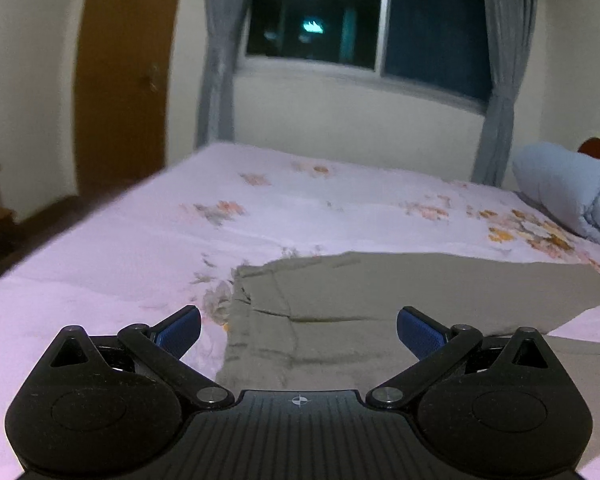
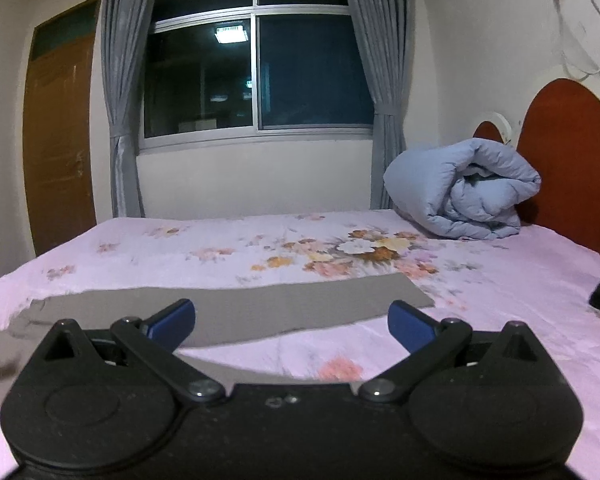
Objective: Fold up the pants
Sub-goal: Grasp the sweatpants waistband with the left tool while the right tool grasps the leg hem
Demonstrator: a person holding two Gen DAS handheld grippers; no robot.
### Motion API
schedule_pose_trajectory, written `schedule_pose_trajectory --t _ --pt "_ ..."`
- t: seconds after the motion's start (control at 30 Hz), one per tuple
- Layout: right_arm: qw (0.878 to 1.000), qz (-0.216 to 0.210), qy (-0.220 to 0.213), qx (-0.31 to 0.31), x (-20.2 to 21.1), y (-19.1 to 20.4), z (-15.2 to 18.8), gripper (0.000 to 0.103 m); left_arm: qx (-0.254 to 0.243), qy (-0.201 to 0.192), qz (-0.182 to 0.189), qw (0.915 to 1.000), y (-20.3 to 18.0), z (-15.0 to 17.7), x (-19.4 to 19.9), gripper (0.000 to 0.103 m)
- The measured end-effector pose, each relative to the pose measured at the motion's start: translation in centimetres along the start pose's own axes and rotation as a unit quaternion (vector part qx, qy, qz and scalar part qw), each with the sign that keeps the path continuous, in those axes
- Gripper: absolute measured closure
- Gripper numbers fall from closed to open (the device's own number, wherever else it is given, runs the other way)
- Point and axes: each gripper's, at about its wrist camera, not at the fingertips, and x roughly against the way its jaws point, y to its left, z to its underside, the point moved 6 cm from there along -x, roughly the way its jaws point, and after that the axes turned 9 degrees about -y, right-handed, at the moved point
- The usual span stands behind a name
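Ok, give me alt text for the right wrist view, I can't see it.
The open right gripper hovers over grey pants laid flat on a pink floral bedsheet, jaws apart and holding nothing. A rolled blue duvet sits by the headboard, below a dark window.

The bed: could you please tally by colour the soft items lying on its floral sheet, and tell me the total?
Grey-olive: 1, the pants, spread flat on the sheet
Light blue: 1, the rolled duvet by the headboard
Total: 2
A dark object at the right wrist view's right edge is cut off, so it is not counted.
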Motion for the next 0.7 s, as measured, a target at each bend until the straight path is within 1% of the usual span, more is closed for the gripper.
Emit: schedule_pose_trajectory --t 0.07,0.13,0.23,0.37,0.43,0.47,0.5,0.67,0.7 --pt "1.0 -0.007 0.004 0.007 -1.4 1.2 0.3 0.006 0.027 0.015 0.023 0.9993 1.4 0.0 -3.5 0.0" --pt "1.0 -0.014 0.017 0.022 -3.0 2.5 1.0 0.006 0.058 0.023 0.036 0.9974 2.5 0.1 -6.4 0.0" --pt "0.998 -0.024 0.031 0.04 -5.1 4.3 2.0 0.006 0.094 0.07 0.048 0.9919 3.8 1.2 -11.9 0.0" --pt "0.996 -0.028 0.046 0.064 -7.8 6.3 3.4 0.006 0.123 0.104 0.071 0.9844 5.3 2.9 -17.5 0.0" --pt "0.996 -0.028 0.055 0.063 -8.7 6.8 3.9 0.006 0.147 0.124 0.089 0.9772 6.3 3.9 -19.9 0.0" --pt "0.996 -0.031 0.056 0.061 -8.9 7.1 4.1 0.006 0.164 0.135 0.1 0.972 6.8 4.5 -21.1 0.0" --pt "0.996 -0.032 0.057 0.062 -9.2 7.3 4.2 0.006 0.184 0.146 0.118 0.9647 7.1 5.0 -22.1 0.0" --pt "0.996 -0.031 0.059 0.066 -10.0 7.8 4.6 0.006 0.245 0.153 0.176 0.941 7.8 6.2 -25.3 0.0" --pt "0.996 -0.029 0.06 0.066 -10.1 7.8 4.7 0.006 0.254 0.151 0.184 0.9374 7.9 6.3 -25.8 0.0"
